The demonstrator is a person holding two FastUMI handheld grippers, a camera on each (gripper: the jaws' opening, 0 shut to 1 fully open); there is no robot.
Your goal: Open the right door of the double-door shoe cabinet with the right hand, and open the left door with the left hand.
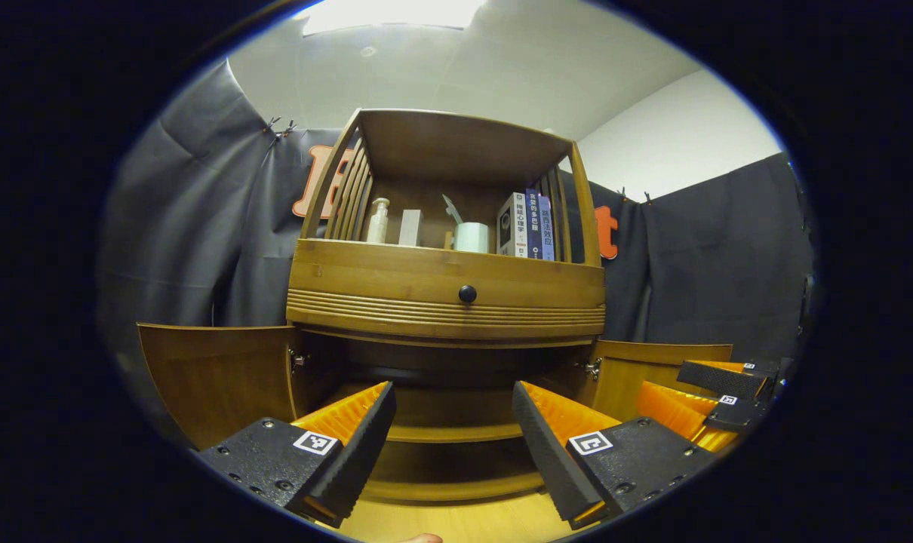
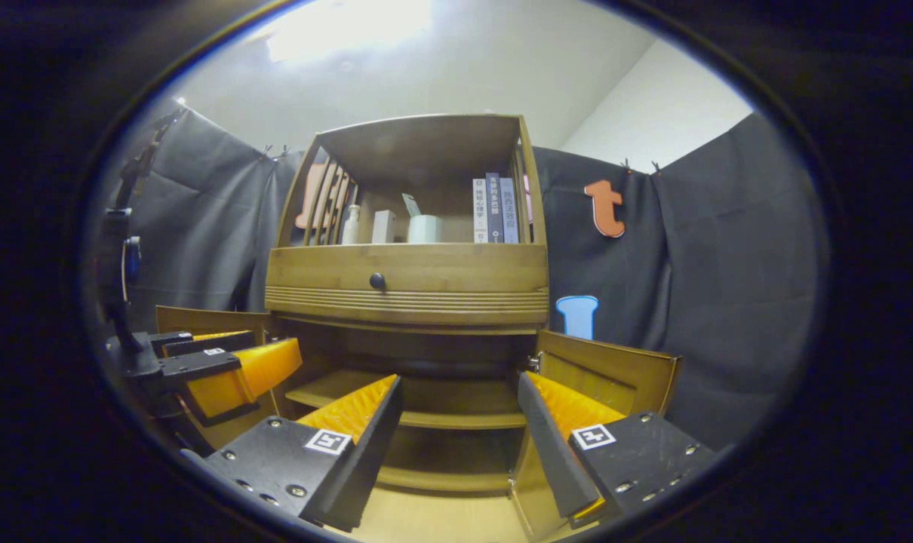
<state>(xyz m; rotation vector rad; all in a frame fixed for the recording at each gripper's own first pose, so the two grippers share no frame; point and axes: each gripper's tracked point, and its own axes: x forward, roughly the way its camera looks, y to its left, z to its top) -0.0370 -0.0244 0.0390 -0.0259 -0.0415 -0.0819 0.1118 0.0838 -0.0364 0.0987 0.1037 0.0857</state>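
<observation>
A wooden shoe cabinet point(image 1: 445, 290) point(image 2: 407, 283) stands ahead with both lower doors swung outward. The left door point(image 1: 215, 373) point(image 2: 211, 320) and the right door point(image 1: 656, 369) point(image 2: 611, 373) stand wide, baring dark inner shelves point(image 1: 456, 430) point(image 2: 426, 418). My left gripper point(image 1: 453, 445) is open in front of the opening, nothing between its fingers; the right gripper view has it at the left point(image 2: 207, 362). My right gripper point(image 2: 460, 441) is open too, beside the right door, touching nothing; it appears at the right in the left gripper view point(image 1: 728, 392).
Above the doors is a drawer with a black knob point(image 1: 467, 294) point(image 2: 377, 281). The open top shelf holds a bottle point(image 1: 379, 220), a white cup point(image 1: 471, 237) and several books point(image 1: 528, 224) point(image 2: 494, 200). Black cloth walls flank the cabinet. Wooden floor point(image 1: 441, 520) lies below.
</observation>
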